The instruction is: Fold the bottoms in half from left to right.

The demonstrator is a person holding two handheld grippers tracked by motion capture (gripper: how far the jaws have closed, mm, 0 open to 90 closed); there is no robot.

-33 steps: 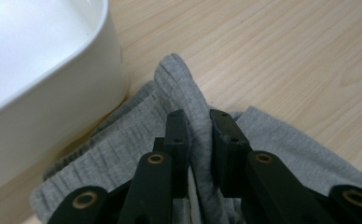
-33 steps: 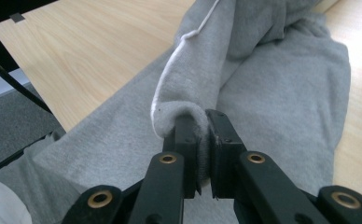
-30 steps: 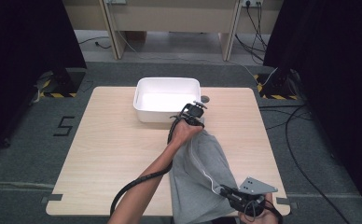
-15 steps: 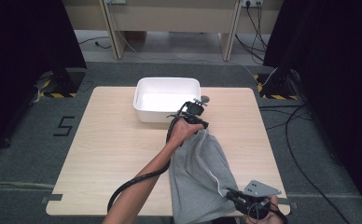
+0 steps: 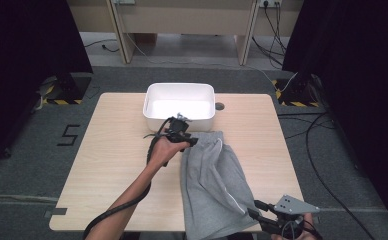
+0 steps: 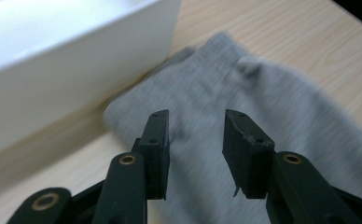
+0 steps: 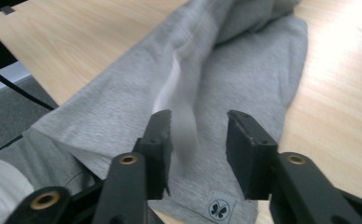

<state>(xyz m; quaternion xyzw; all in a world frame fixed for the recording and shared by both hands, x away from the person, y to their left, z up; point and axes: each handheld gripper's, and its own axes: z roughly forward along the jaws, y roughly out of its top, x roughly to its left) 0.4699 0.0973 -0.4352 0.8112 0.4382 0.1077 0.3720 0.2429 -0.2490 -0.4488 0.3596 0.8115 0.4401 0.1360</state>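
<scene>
Shorts (image 5: pixel 213 182), grey, soft and limp, lie at frame centre below a tub (image 5: pixel 179 106). Both grippers, left (image 5: pixel 186 136) and right (image 5: pixel 256 210), have just been opening, released, nothing between jaws. Best pinched at waistband or hem.

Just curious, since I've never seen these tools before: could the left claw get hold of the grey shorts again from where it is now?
Probably yes. The left claw hovers right over the grey shorts beside the white tub, its jaws having just opened with nothing pressed between them, and nothing lies in between.
</scene>
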